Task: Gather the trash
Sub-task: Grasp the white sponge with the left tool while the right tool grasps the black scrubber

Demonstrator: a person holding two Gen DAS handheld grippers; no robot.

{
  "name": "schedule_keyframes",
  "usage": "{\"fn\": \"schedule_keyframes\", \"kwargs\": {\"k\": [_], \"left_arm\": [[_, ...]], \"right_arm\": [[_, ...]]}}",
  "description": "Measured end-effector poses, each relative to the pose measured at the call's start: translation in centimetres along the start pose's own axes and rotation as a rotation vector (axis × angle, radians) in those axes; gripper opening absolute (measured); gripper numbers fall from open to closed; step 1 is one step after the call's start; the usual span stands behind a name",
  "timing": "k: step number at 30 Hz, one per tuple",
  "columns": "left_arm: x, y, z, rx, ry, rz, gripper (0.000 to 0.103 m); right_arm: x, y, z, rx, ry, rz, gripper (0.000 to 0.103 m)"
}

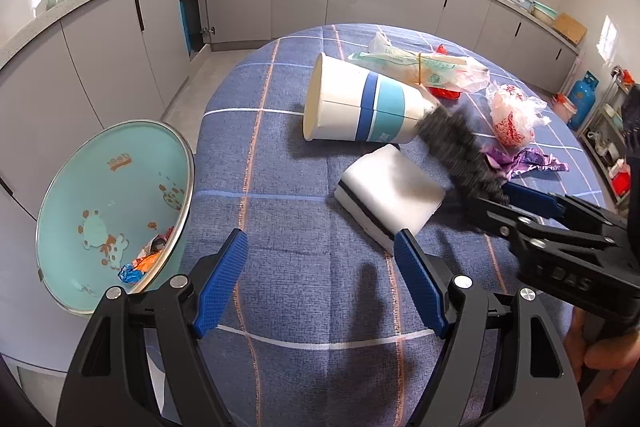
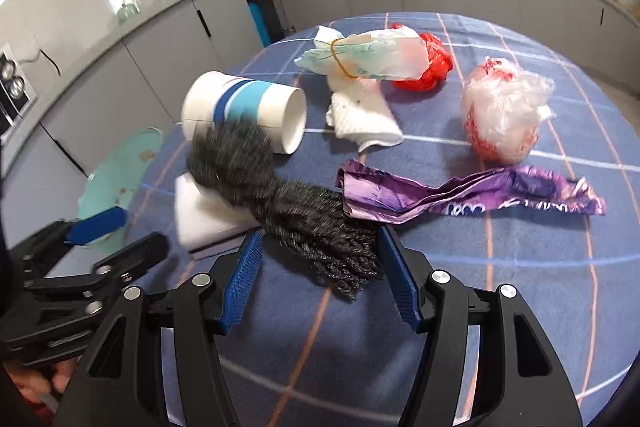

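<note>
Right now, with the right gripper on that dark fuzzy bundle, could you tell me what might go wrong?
1. The dark fuzzy bundle drapes over the white sponge block and reaches the tipped paper cup; lifting may drag either.
2. The right gripper holds only one end, so it could slip.
3. The teal basin sits tilted off the table's edge; a throw may miss.

On the inside of the teal basin (image 1: pixel 120 187) to my left I read an orange word, upside down, that looks like "deer". My right gripper's (image 1: pixel 516 195) black body carries pale letters "DAS". The purple wrapper's (image 2: pixel 480 195) white print is illegible.
</note>
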State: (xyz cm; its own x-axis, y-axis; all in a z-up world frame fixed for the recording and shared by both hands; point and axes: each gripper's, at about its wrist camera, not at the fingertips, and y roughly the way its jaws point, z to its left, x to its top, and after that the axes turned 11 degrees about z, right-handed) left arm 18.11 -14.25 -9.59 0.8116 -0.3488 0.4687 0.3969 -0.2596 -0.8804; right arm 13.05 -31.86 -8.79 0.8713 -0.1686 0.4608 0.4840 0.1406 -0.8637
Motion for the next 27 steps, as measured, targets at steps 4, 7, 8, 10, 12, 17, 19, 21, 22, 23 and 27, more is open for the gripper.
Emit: {"fn": "schedule_keyframes", "kwargs": {"k": [4,7,8,10,12,17,19,21,22,23,27], "left_arm": [[0.2,0.0,0.0,0.003,0.000,-0.002,0.074],[0.5,0.1,-0.2,-0.008,0.003,-0.006,0.074],[0.7,0.1,-0.3,-0.015,0.004,-0.007,0.074],[1.0,0.2,-0.8,-0.026,0.009,-0.010,0.074],[1.6,0.4,-1.4,-0.041,0.010,-0.011,0.075],[3.0,1.0,-3.3,-0.028,0.033,-0.031,0.075],[3.3,1.7,-3.8,-0.033,0.027,-0.022,0.075],[3.5,2.2,-4.0,-0.025,0.017,-0.009,0.075],[3.5,2.6,-4.1,-0.019,0.012,0.000,0.075],[3.5,2.9,-4.1,-0.012,0.007,0.008,0.075],[3.3,3.5,-3.8,-0.026,-0.012,0.014,0.065]], "right_arm": [[0.2,-0.2,-0.3,0.005,0.007,-0.007,0.022],[0.2,-1.4,-0.9,0.043,0.041,-0.041,0.019],[0.2,-2.1,-1.0,0.056,0.053,-0.060,0.018],[0.4,-3.1,-1.2,0.089,0.075,-0.089,0.018],[0.6,-4.3,-1.4,0.118,0.097,-0.131,0.018],[0.8,-5.3,-2.7,0.197,0.173,-0.168,0.018],[0.8,-5.5,-3.0,0.240,0.198,-0.173,0.019],[0.6,-5.8,-3.1,0.249,0.203,-0.183,0.019],[0.4,-6.0,-3.2,0.258,0.203,-0.189,0.019],[0.5,-6.1,-3.2,0.265,0.201,-0.191,0.019],[0.3,-6.2,-3.4,0.255,0.204,-0.193,0.019]]}}
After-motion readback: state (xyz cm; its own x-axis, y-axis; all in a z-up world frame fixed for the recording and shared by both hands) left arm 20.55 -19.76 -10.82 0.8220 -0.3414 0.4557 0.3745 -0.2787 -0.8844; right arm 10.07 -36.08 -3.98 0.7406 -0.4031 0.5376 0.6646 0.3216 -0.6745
